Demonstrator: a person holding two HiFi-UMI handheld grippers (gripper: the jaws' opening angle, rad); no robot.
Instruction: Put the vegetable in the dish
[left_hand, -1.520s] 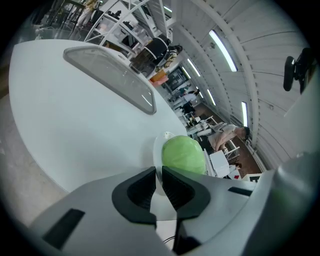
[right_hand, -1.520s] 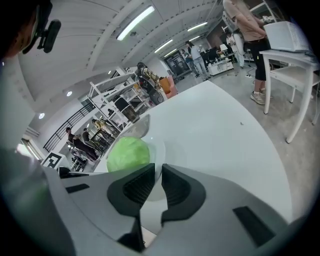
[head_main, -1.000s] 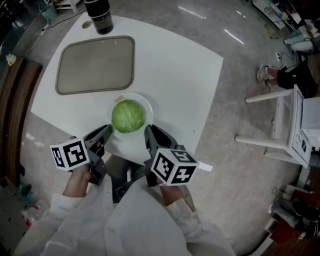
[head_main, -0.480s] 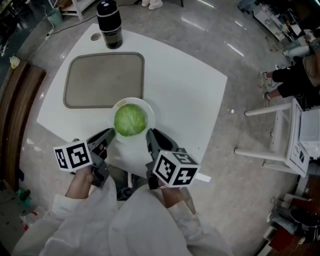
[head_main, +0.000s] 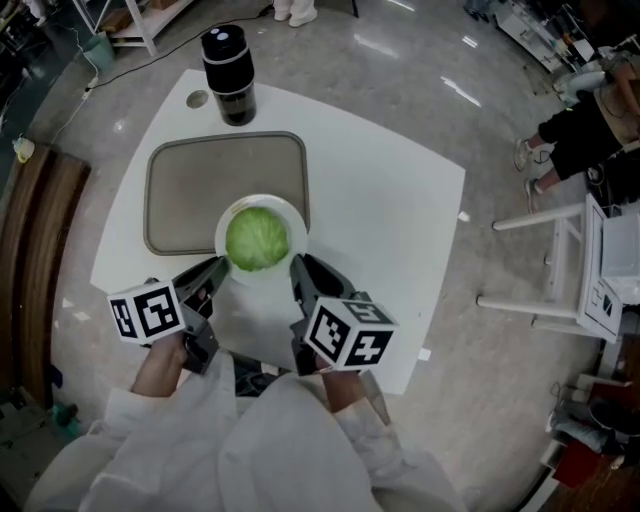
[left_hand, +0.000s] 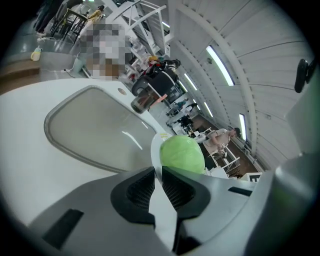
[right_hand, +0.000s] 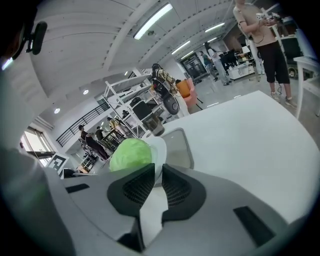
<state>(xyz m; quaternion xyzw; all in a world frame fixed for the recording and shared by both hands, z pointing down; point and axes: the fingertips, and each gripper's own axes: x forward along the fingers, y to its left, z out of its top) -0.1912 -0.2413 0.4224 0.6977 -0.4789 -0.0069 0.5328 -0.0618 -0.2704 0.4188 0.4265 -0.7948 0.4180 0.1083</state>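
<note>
Well, the cabbage (head_main: 257, 238), a round pale-green head, sits in the middle of the white dish (head_main: 293, 212), so the vegetable is already in the dish. Seen from above, the dish covers the near right corner of the grey tray (head_main: 215, 180) and reaches out toward the near edge of the white desk (head_main: 385, 230); whether it rests there or is lifted off I cannot tell. The left tongs (head_main: 217, 269) meet the dish at its near left rim and the right tongs (head_main: 299, 264) at its near right rim, with the cabbage between the two. In the left gripper view the dark ribbed pads (left_hand: 140, 187) stand close together with only a thin slit, and the white rim of the dish runs down into that slit, so these tongs are clamped on the dish. The right gripper view shows the same: pads nearly together, the dish's rim pinched in the narrow gap, the cabbage just beyond and a little to the left. Each of the tongs carries its marker block, the left cube (head_main: 147, 311) and the right cube (head_main: 348, 333), both over the near edge of the desk above the person's white sleeves (head_main: 135, 430). A black bottle (head_main: 229, 62) stands upright at the far corner of the desk, just past the tray's far edge, and a small round disc (head_main: 197, 99) lies on the desk beside it. Off the desk's right edge a white chair (head_main: 560, 255) stands on the grey floor (head_main: 420, 90)
</note>
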